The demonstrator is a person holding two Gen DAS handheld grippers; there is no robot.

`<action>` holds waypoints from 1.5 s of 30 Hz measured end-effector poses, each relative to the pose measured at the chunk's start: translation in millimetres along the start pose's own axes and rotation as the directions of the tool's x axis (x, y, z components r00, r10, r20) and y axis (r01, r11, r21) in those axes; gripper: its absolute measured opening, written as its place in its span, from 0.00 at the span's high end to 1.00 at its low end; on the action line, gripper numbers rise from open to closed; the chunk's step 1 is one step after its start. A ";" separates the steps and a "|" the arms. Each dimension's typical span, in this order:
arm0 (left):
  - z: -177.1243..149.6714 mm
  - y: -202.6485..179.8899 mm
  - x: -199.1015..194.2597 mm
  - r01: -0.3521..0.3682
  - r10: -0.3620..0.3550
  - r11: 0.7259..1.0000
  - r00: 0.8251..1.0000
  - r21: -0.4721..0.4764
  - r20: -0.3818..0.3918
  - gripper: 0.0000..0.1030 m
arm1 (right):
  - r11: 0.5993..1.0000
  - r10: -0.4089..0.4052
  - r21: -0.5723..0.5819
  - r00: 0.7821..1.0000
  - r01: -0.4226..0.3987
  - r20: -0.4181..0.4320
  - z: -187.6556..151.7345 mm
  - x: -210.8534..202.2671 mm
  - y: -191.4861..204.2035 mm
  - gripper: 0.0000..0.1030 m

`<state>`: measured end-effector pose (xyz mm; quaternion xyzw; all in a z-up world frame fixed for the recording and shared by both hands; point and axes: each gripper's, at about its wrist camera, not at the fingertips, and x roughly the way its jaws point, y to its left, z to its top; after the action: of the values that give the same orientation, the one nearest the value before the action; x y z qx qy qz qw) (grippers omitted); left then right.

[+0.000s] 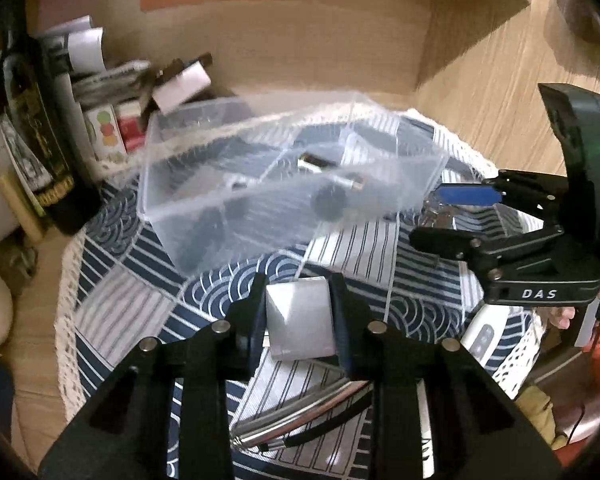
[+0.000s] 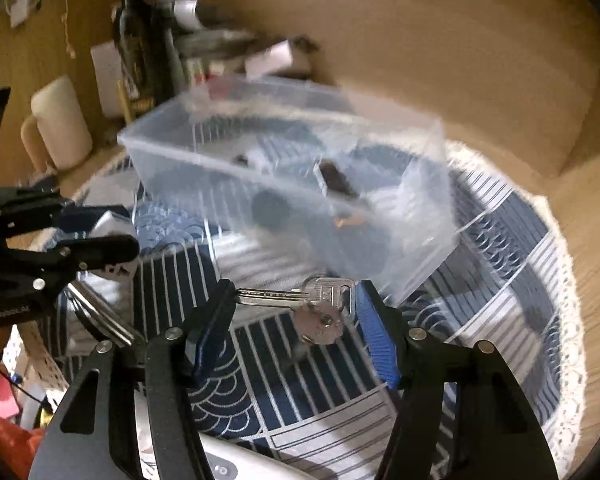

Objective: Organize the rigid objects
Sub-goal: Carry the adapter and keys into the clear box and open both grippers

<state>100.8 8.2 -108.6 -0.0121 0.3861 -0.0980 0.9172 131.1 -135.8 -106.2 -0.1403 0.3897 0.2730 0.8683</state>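
Gripping a silver block [image 1: 300,322] in the left gripper [image 1: 299,312].
Hovering over patterned cloth [image 1: 140,280], near a clear box [image 1: 284,176]; right gripper [image 1: 460,216] reaching beside it.

The clear box [image 1: 284,176] sits mid-cloth [image 1: 148,304], its top open, a divider and small items inside. At its 9 o'clock, bottles and cartons [image 1: 52,128] crowd close; at 12, a wooden wall [image 1: 300,40] is near. Cloth at 6 lies open between box and both grippers. A pen [image 1: 300,424] lies nearer, at 6.
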 end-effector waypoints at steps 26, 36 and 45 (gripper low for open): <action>86.3 31.6 -13.0 -0.044 0.051 0.998 0.988 -0.051 0.148 0.71 | 0.998 -0.027 0.055 0.976 0.016 0.217 89.6 -20.0 -19.4 0.43; 82.1 38.6 44.3 -0.014 0.016 0.998 1.000 -0.064 0.019 0.71 | 0.997 0.001 0.078 0.997 -0.007 0.076 84.9 35.5 -31.8 0.43; 81.8 33.6 69.9 -0.009 0.008 1.000 0.999 -0.029 -0.046 0.71 | 0.997 -0.007 0.075 1.000 0.007 -0.003 78.7 60.4 -35.8 0.43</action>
<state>212.5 23.6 -103.8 -0.0215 0.4084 -0.0886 0.9082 232.2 -107.0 -98.9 -0.1094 0.4002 0.2552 0.8734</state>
